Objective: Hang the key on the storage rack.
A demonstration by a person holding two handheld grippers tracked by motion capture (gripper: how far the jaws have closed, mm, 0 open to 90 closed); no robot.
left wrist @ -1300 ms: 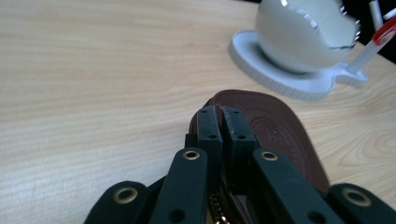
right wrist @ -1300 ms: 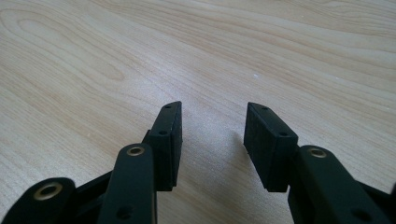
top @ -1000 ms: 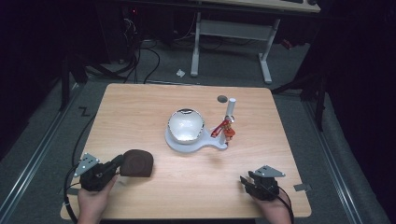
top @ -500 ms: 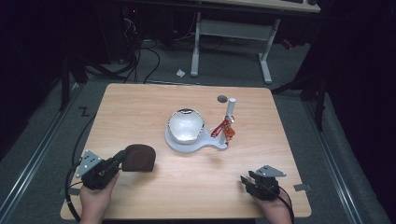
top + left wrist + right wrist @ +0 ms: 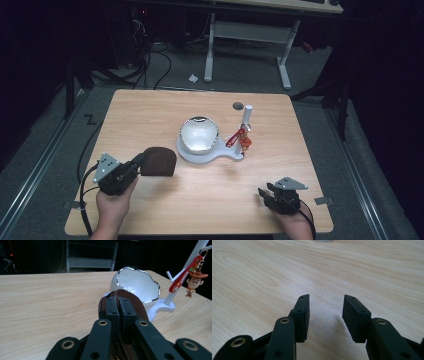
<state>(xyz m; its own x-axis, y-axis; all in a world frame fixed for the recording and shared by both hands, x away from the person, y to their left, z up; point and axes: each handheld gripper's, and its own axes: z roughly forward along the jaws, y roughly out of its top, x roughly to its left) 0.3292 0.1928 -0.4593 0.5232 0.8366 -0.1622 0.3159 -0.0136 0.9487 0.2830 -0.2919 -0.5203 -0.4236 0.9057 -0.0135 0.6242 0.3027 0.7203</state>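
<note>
High view shows my left gripper [image 5: 134,165] clamped on a dark brown pouch [image 5: 159,161], right gripper [image 5: 264,193] jaws apart, white bowl [image 5: 199,134] empty.

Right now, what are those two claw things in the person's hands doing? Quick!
Left gripper: closed, pinching the edge of a dark brown pouch.
Right gripper: open, holding nothing, just above the wooden table.
</note>
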